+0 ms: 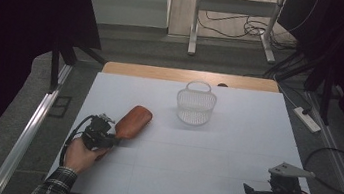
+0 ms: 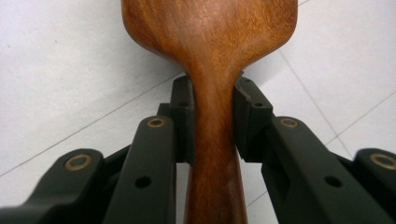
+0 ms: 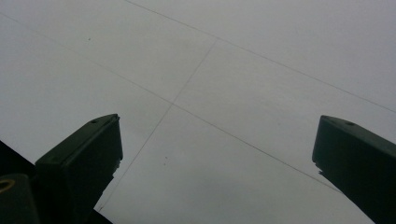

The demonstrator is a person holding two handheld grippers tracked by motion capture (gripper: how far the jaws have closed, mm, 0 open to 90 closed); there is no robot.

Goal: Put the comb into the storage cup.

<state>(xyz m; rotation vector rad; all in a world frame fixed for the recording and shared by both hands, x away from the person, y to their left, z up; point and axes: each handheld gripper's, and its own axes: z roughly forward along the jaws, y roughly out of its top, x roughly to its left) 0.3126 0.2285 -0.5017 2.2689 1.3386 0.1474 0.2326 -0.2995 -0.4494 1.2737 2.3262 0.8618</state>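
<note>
Two grippers are out: the left gripper [image 2: 212,116] is clenched on the narrow neck of the wooden spatula [image 1: 133,121], low at the surface's [image 1: 191,165] left, its smooth reddish-brown blade pointing toward the mesh basket [image 1: 195,105]. Grasping looks done; carrying remains. The right gripper [image 3: 217,154] hangs released.

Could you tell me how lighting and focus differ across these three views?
High view: dim with dark corners, the white table brightest, the mesh basket casting a faint shadow. Left gripper view: bright and sharp on the wooden spatula. Right gripper view: grey and flat, its claw slightly soft.
</note>
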